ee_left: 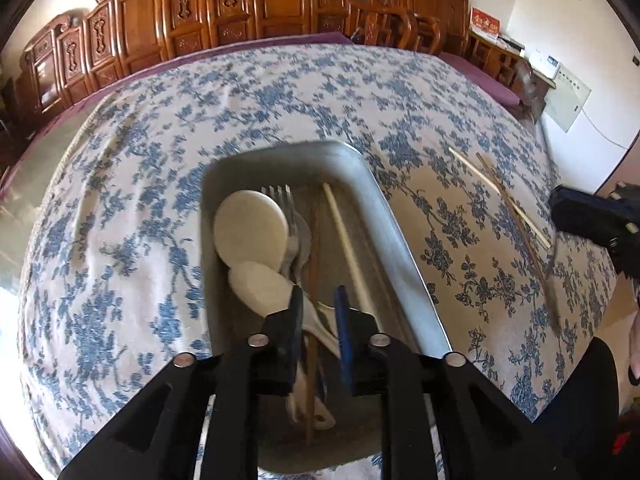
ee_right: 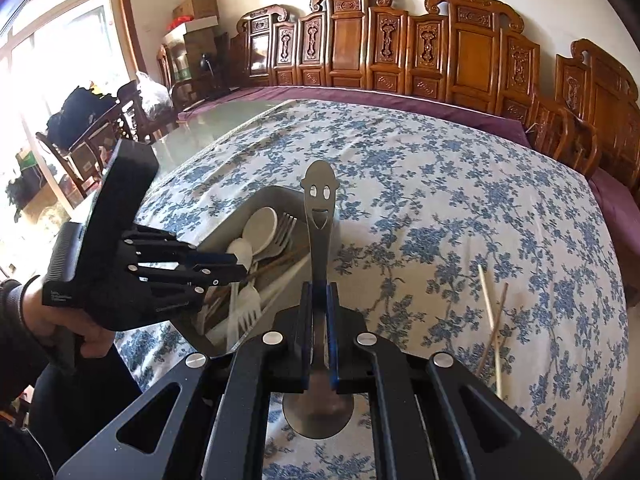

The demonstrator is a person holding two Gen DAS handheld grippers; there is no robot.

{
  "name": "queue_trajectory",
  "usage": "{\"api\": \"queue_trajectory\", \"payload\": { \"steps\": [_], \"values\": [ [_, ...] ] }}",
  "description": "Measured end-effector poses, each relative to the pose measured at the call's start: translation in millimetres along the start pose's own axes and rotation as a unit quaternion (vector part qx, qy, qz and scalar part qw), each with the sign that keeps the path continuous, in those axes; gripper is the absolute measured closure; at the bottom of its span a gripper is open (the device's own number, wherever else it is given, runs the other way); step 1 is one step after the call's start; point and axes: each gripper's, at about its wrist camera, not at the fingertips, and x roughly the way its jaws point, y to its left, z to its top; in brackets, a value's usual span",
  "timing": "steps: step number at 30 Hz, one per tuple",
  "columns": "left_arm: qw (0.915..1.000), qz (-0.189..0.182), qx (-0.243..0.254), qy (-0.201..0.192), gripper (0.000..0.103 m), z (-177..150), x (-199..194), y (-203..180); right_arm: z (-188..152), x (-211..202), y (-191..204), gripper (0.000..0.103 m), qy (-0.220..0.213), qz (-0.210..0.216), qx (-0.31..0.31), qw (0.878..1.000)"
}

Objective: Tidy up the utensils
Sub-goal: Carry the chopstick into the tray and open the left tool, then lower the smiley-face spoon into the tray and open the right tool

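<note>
1. Left wrist view: your left gripper [ee_left: 318,312] hangs over the near end of the metal tray [ee_left: 396,240], pointing steeply down into it. Jaws stand slightly apart; the handles of the white spoons [ee_left: 250,228] and a brown chopstick [ee_left: 312,248] pass between them, but no pad visibly presses on anything. I judge it empty.
2. Same view: tray contents lie with long axes running away from you: spoons, metal fork [ee_left: 280,196], white chopstick [ee_left: 346,236]. Two loose chopsticks [ee_left: 500,196] lie crossed on the floral cloth [ee_left: 120,200], well right of the tray, nearer your right gripper [ee_left: 592,216] at the frame's edge.
3. Right wrist view: your right gripper [ee_right: 319,300] is clamped on the neck of the smiley-face spoon [ee_right: 319,208]; handle points away, bowl toward the camera.
4. Same view: the tray [ee_right: 224,220] lies left and ahead of the spoon. Your left gripper [ee_right: 236,264] sits over it, so that side is crowded.
5. Judgement: to set the spoon in, carry it leftward and keep its long axis in line with the other utensils. The loose chopsticks [ee_right: 494,312] remain to your right.
</note>
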Motion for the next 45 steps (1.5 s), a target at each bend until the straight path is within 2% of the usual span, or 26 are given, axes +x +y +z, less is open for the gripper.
{"api": "queue_trajectory", "payload": {
  "steps": [13,19,22,31,45],
  "values": [
    [0.9985,0.019,-0.008,-0.051,0.087,-3.9,-60.1,33.2,33.4,21.5,51.0,0.095,-0.006,0.026,-0.012,1.000],
    [0.9977,0.028,-0.019,-0.059,0.087,-4.6,-70.3,50.5,42.9,43.5,63.1,0.095,0.004,0.039,0.007,0.999],
    [0.9973,0.031,-0.029,-0.060,0.087,-3.5,-72.1,60.7,42.3,55.4,65.4,0.095,0.012,0.046,0.018,0.999],
    [0.9969,0.035,-0.038,-0.059,0.087,-2.2,-71.3,68.2,26.1,93.8,65.6,0.095,0.048,0.027,0.026,0.998],
    [0.9961,0.038,-0.043,-0.068,0.081,-1.0,-74.2,70.7,15.9,118.0,70.6,0.095,0.077,0.005,-0.007,0.997]
  ]
}}
